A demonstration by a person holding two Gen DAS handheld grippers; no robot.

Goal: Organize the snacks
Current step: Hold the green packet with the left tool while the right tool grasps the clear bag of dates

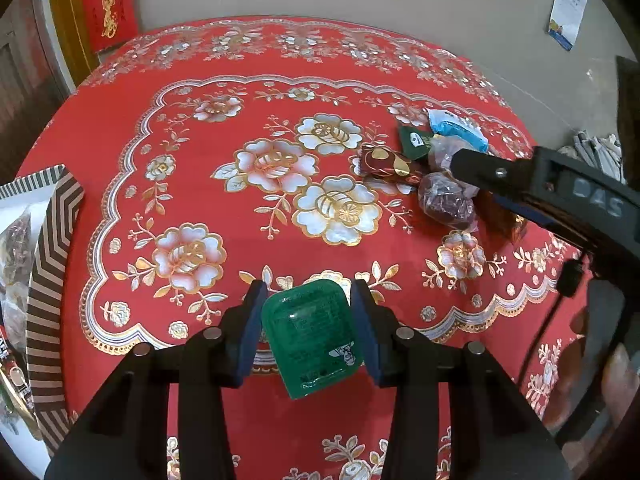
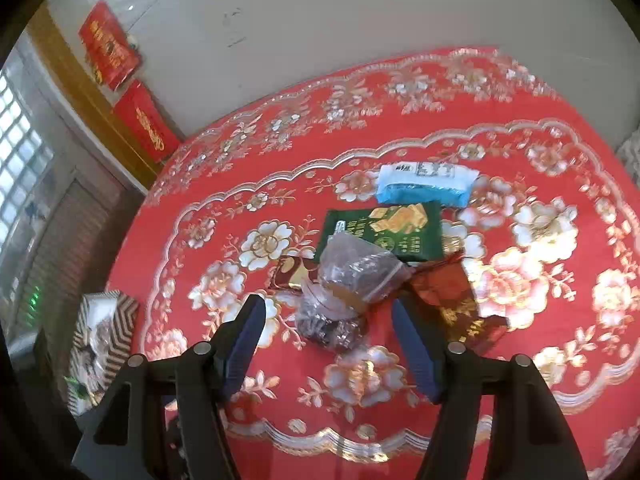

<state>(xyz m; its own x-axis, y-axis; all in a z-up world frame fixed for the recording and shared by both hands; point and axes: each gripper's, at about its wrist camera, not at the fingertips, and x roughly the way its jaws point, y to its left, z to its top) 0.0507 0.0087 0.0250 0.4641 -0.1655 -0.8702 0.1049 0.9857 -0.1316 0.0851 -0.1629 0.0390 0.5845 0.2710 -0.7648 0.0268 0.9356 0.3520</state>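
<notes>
The left claw was clenched on a green sachet, above the near bench. The right claw hung released over the snack pile. Next, probably: carrying the sachet left to the striped box.

Grey wall, red floral tablecloth

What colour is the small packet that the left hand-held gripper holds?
Green. The packet, clamped in the left hand-held gripper, shows best in the left wrist view.
</notes>
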